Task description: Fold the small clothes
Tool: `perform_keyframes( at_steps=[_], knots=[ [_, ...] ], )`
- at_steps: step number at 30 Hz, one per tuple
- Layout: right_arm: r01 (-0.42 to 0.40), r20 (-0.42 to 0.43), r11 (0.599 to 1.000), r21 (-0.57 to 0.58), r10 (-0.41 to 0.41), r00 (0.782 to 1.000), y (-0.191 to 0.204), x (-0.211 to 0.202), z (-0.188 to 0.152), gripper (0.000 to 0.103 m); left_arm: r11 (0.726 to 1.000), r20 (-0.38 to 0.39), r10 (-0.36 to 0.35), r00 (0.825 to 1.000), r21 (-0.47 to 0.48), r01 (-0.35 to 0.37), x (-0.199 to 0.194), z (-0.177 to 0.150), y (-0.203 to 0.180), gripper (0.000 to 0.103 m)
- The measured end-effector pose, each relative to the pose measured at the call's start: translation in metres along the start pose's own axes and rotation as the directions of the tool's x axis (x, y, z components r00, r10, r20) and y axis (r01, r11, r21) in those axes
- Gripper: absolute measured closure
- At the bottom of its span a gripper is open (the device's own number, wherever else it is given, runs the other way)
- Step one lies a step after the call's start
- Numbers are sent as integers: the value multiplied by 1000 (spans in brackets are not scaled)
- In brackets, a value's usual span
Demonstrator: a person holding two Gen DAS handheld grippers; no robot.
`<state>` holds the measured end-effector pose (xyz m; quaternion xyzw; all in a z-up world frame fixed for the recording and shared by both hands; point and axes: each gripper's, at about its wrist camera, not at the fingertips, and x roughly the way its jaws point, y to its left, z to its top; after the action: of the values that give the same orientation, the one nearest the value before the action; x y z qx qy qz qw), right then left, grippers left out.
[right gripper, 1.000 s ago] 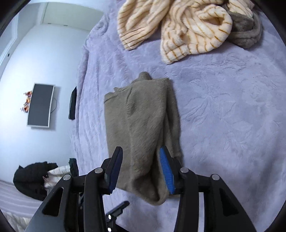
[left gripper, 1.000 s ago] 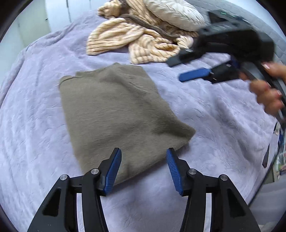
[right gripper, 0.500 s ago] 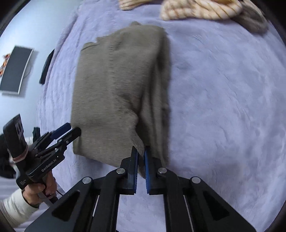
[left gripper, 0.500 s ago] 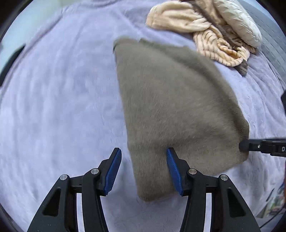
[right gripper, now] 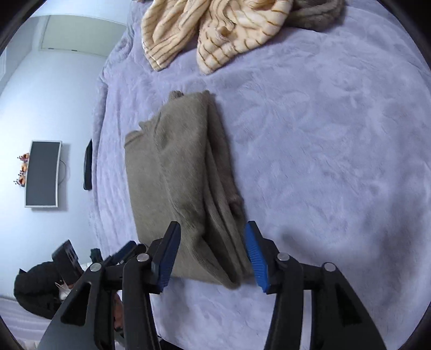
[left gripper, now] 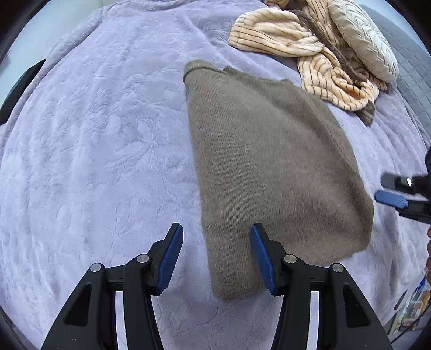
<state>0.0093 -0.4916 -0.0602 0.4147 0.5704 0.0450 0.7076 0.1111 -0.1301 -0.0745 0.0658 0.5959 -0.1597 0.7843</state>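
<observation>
The olive-brown sweater (left gripper: 272, 161) lies folded on the lavender bed cover (left gripper: 94, 140), roughly mid-bed, its collar end toward the far edge where the other clothes sit. In the right wrist view the sweater (right gripper: 175, 172) shows stacked layers along its right side w/ a fold ridge running lengthwise.

Left tool (left gripper: 216, 254): jaws spread wide apart, holding nothing. It hangs over the sweater's near left corner; the right finger overlaps the knit in the view, the left finger is over bare cover. Contact w/ the fabric can't be told.

Right tool (right gripper: 211, 255): jaws also wide apart, empty, straddling the near end of the sweater, approx. over the layered edge. From the left wrist view the right tool (left gripper: 396, 193) appears at the frame's right edge, just beside the sweater's near right corner, not touching it.

A cream striped garment (left gripper: 296, 51) is bunched near the far edge of the bed, apart from the sweater, w/ a white quilted pillow (left gripper: 363, 37) beside it. In the right wrist view the striped garment (right gripper: 215, 29) has a brown-grey fuzzy item (right gripper: 315, 13) against its right side. Beyond the bed's left edge, a wall-mounted monitor (right gripper: 43, 173) is visible.
</observation>
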Motion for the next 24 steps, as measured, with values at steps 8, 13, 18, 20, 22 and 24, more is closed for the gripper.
perform_keyframes(
  at_steps=[8, 13, 18, 20, 22, 24],
  knots=[
    [-6, -57, 1000, -2, 6, 998, 27, 65, 42, 89, 1000, -35, -16, 999, -5, 15, 17, 0, -4, 49],
    [175, -20, 981, -89, -177, 984, 21, 70, 55, 91, 1000, -62, -24, 998, -1, 24, 32, -7, -9, 34],
    [153, 20, 987, 37, -154, 988, -9, 53, 49, 67, 1000, -74, -27, 997, 8, 28, 33, -10, -9, 34],
    [203, 19, 978, 42, -204, 979, -13, 42, 43, 67, 1000, -83, -28, 996, 8, 29, 35, -13, -8, 34],
    [226, 21, 974, 15, -226, 974, -11, 30, 36, 67, 999, -87, -32, 996, 4, 32, 35, -14, -6, 34],
    [196, 33, 980, -15, -196, 980, -1, 16, 25, 67, 999, -91, -34, 995, 0, 34, 35, -15, -6, 34]
  ],
)
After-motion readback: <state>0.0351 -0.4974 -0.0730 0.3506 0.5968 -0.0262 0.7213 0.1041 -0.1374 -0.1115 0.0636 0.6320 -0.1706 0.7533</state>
